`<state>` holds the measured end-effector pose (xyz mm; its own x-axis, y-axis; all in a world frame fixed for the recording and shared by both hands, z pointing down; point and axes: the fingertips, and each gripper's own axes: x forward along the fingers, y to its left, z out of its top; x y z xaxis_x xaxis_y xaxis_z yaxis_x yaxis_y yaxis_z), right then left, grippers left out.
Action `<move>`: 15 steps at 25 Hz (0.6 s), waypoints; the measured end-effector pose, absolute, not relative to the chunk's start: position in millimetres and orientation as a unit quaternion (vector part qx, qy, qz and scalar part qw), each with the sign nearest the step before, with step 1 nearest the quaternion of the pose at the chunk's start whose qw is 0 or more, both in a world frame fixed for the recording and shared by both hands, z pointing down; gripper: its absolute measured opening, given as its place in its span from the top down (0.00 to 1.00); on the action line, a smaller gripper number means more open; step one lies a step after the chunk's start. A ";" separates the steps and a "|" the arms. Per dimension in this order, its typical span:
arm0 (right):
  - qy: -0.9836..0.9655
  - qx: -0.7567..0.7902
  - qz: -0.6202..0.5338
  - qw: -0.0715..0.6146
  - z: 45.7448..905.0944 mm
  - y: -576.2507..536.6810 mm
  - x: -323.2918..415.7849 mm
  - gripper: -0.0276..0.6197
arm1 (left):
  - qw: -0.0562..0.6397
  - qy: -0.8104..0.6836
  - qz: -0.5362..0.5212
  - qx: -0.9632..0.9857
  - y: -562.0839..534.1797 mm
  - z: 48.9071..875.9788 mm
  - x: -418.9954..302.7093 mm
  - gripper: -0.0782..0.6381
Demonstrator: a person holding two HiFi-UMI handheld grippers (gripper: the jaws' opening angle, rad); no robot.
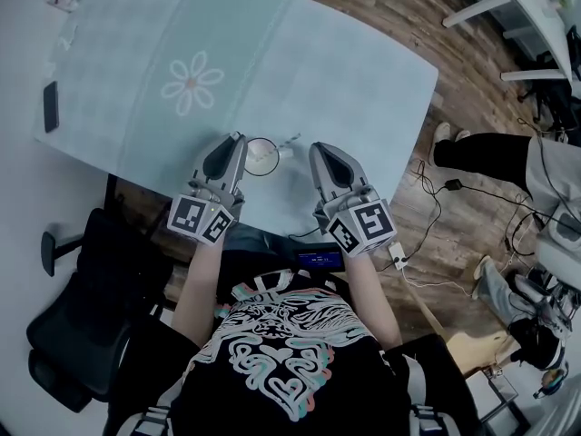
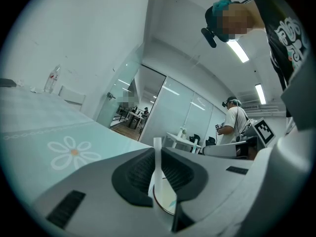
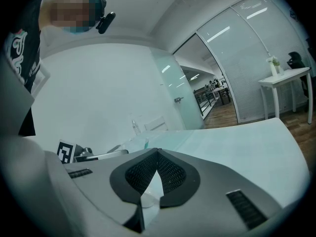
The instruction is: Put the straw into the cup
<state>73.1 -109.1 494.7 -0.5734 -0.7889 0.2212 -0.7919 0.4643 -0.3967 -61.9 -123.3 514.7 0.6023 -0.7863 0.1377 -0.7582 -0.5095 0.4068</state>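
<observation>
- Left tongs (image 1: 234, 143): grey shells with dark ribbed pads, pinching the thin white straw (image 2: 157, 157) upright, right over the round rim of the cup (image 1: 261, 159).
- Right tongs (image 1: 320, 151): pressed together, nothing between, just beside the cup.
- Smooth pale-green table (image 1: 363, 71), printed with a white daisy (image 1: 192, 83).

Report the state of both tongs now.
Left tongs: shut on the thin white plastic straw.
Right tongs: shut, holding nothing.
</observation>
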 end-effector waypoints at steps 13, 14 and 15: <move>-0.857 0.458 0.237 0.004 498.7 -108.5 72.7 0.93 | 0.205 -0.442 -0.007 0.873 -116.9 525.2 -55.9 0.82; -0.857 0.458 0.237 0.005 499.0 -108.2 72.5 0.93 | 0.204 -0.442 -0.007 0.873 -116.4 525.7 -55.8 0.82; -0.857 0.458 0.237 0.005 499.2 -107.8 72.1 0.93 | 0.204 -0.441 -0.007 0.874 -115.9 526.1 -55.8 0.82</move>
<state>72.1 -107.8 499.2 -0.5812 -0.7819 0.2257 -0.7865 0.4685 -0.4023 -55.8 -115.9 526.1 0.6103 -0.7740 0.1686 -0.7686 -0.5271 0.3625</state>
